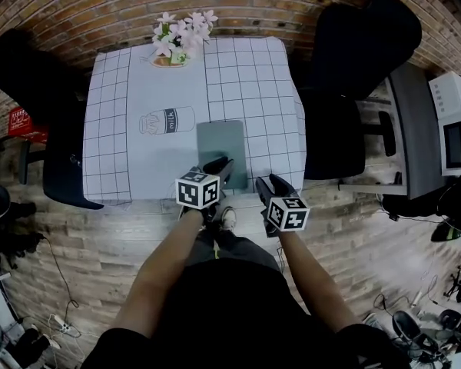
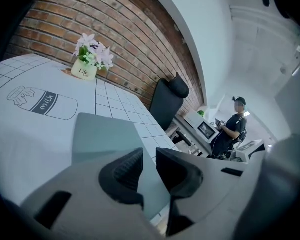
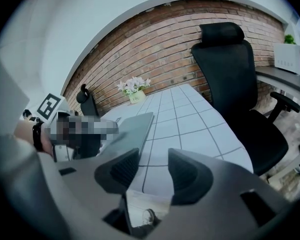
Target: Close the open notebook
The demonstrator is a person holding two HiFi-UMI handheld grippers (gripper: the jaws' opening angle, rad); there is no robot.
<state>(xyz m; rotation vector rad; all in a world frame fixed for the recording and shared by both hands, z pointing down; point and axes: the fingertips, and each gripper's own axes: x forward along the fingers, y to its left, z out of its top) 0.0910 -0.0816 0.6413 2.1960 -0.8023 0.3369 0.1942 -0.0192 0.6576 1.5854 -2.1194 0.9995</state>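
Note:
The grey-green notebook (image 1: 221,144) lies closed and flat on the checked tablecloth (image 1: 253,83), near the table's front edge. My left gripper (image 1: 221,165) hovers over the notebook's near edge; in the left gripper view its jaws (image 2: 149,166) stand a narrow gap apart with the cover (image 2: 102,134) beneath them and nothing pinched. My right gripper (image 1: 270,183) is at the table's front edge, just right of the notebook. Its jaws (image 3: 154,166) are open and empty, with the notebook (image 3: 132,129) lying to their left.
A pot of white flowers (image 1: 180,37) stands at the table's far edge, and a milk-bottle print (image 1: 167,120) sits left of the notebook. Black chairs flank the table on the right (image 1: 353,91) and left (image 1: 54,129). A desk with a microwave (image 1: 453,129) is far right. A person (image 2: 230,129) sits in the background.

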